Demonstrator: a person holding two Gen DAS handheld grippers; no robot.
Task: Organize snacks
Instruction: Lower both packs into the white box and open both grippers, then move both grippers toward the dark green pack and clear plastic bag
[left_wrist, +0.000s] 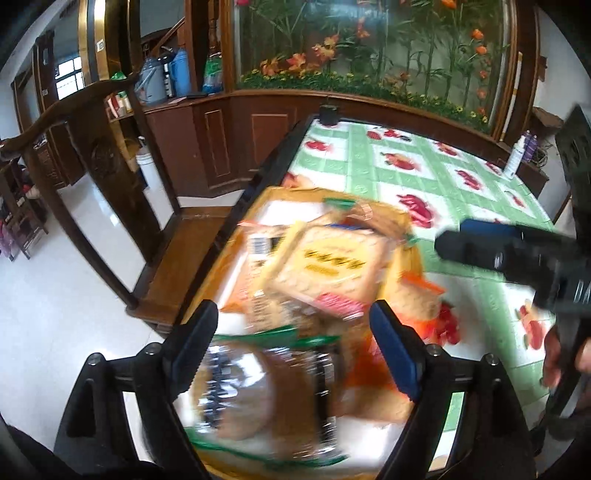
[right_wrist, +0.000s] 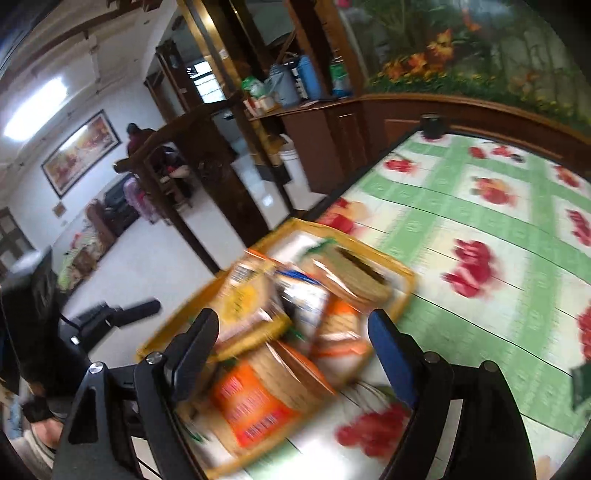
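Both my grippers hang spread over the snack tray, gripping nothing.

Left wrist view: my left gripper has its jaws wide apart above a blurred clear-wrapped snack in the yellow tray at the table's near edge; the right gripper shows beside it. Right wrist view: my right gripper is spread over an orange packet on the green tablecloth.

Snack packets lie heaped in a tray at the table's near left edge; a chair stands left of it.
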